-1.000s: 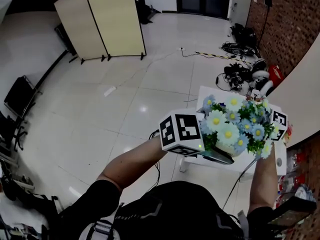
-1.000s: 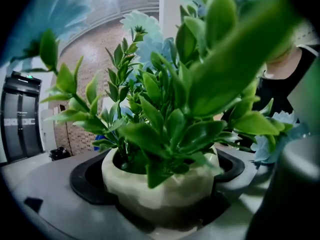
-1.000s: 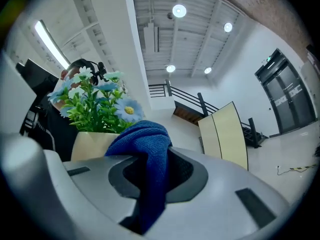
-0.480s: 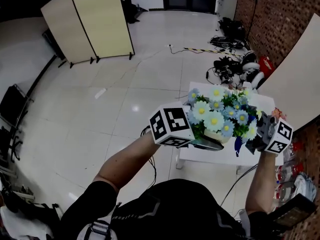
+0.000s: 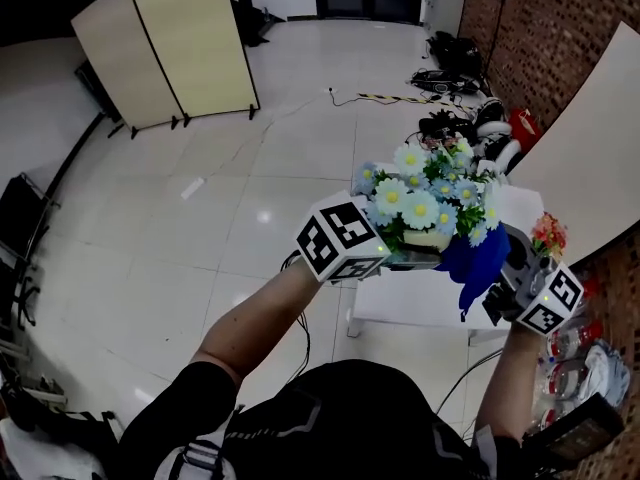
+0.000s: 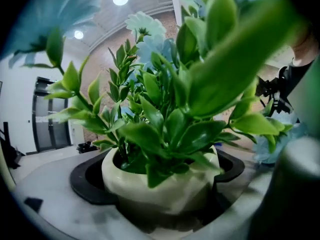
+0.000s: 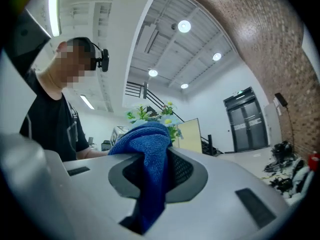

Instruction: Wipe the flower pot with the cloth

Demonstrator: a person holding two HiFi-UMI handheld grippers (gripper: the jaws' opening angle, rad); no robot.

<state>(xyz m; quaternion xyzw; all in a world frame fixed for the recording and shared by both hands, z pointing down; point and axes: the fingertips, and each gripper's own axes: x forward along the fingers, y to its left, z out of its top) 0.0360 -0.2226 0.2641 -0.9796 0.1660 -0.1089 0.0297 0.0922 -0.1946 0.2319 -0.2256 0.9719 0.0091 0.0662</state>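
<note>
A cream flower pot (image 5: 428, 239) filled with white and blue artificial daisies (image 5: 420, 190) is held up in the air, above a white table. My left gripper (image 5: 412, 259) is shut on the pot. In the left gripper view the pot (image 6: 160, 184) sits between the two black jaws, with green leaves (image 6: 175, 119) filling the frame. My right gripper (image 5: 503, 273) is shut on a blue cloth (image 5: 477, 263), which hangs right beside the pot; whether it touches the pot I cannot tell. In the right gripper view the cloth (image 7: 150, 156) bunches between the jaws.
A white table (image 5: 415, 303) stands below the pot, next to a brick wall (image 5: 560, 38). Cables and gear (image 5: 455, 78) lie on the floor beyond it. A beige folding screen (image 5: 165, 38) stands at the far left. Red flowers (image 5: 548, 234) sit at the table's right end.
My right gripper has dropped to the lower right of the flowers, and the blue cloth now shows beside the pot. The left gripper still holds the pot up.
</note>
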